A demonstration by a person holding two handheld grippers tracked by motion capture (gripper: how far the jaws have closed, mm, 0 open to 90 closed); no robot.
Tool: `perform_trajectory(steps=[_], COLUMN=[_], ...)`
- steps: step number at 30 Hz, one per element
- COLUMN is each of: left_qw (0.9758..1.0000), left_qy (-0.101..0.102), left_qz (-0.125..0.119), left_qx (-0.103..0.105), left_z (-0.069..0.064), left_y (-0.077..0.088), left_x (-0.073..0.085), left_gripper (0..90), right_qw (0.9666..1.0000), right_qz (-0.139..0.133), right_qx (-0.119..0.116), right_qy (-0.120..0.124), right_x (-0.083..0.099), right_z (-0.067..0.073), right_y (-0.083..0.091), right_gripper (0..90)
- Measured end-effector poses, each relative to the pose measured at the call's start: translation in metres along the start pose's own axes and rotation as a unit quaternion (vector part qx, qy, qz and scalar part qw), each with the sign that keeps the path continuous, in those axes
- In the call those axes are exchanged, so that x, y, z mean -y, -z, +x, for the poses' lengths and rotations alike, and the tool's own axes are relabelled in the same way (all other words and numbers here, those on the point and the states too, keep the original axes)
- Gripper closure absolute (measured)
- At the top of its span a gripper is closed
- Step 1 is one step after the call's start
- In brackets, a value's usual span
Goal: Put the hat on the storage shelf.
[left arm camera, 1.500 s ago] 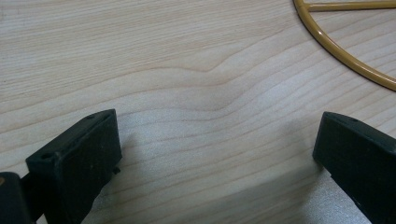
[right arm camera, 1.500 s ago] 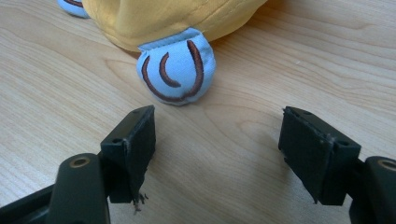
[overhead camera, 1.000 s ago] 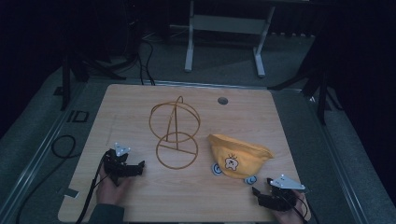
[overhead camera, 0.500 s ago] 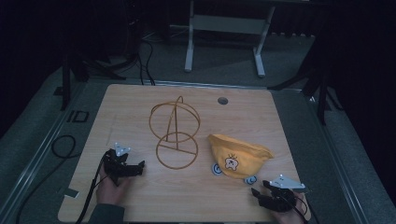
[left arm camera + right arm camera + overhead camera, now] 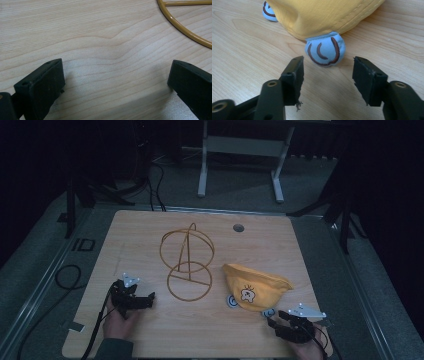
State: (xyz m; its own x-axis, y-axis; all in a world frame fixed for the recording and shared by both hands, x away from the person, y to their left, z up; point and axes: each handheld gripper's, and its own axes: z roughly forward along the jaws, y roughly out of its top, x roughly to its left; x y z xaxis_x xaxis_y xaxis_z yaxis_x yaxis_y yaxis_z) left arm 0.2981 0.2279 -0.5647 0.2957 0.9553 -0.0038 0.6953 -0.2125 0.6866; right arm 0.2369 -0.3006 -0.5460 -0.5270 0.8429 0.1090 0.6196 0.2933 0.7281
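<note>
Item in hand: yellow hat (image 5: pixel 256 292) — lies flat on the table at 4 o'clock from the gold wire stand (image 5: pixel 187 265), near it but apart; its blue ear tab (image 5: pixel 325 51) pokes out toward the right gripper (image 5: pixel 328 68).
Right gripper: jaws have just been closing, part-way in now, nothing between the pads; the tab sits just beyond the tips at 12 o'clock.
Left gripper (image 5: pixel 115 75): jaws wide apart, empty, over bare wood; the stand's base ring at 1 o'clock.
Risk, grip: jaws may shut short of the tab and pinch air, or nip only the tab's edge — soft cloth would slip out on lifting.
Risk, drag: low tips could push the hat away rather than catch it.
Surface: pale wood-grain table (image 5: pixel 150 230), round grommet (image 5: pixel 238 227) at 12 o'clock edge.
Room: dark, grey floor, cables, white frame behind.
</note>
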Motion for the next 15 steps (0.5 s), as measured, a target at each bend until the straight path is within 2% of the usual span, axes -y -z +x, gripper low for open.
perform_trajectory(steps=[9,14,15], left_qw=[1.0000,1.0000,1.0000], left_qy=[0.000,0.000,0.000], left_qz=[0.000,0.000,0.000], left_qx=[0.000,0.000,0.000], left_z=[0.000,0.000,0.000], left_y=[0.000,0.000,0.000], left_x=[0.000,0.000,0.000], left_gripper=[0.8,0.8,0.8], right_qw=[0.9999,0.9998,0.9998], right_qz=[-0.003,0.008,0.013], right_qx=[-0.013,-0.015,-0.017], right_qy=[-0.008,-0.006,-0.002], right_x=[-0.005,-0.009,-0.009], right_z=[-0.001,-0.002,-0.001], right_y=[-0.005,-0.013,-0.016], right_gripper=[45.1,44.0,46.1])
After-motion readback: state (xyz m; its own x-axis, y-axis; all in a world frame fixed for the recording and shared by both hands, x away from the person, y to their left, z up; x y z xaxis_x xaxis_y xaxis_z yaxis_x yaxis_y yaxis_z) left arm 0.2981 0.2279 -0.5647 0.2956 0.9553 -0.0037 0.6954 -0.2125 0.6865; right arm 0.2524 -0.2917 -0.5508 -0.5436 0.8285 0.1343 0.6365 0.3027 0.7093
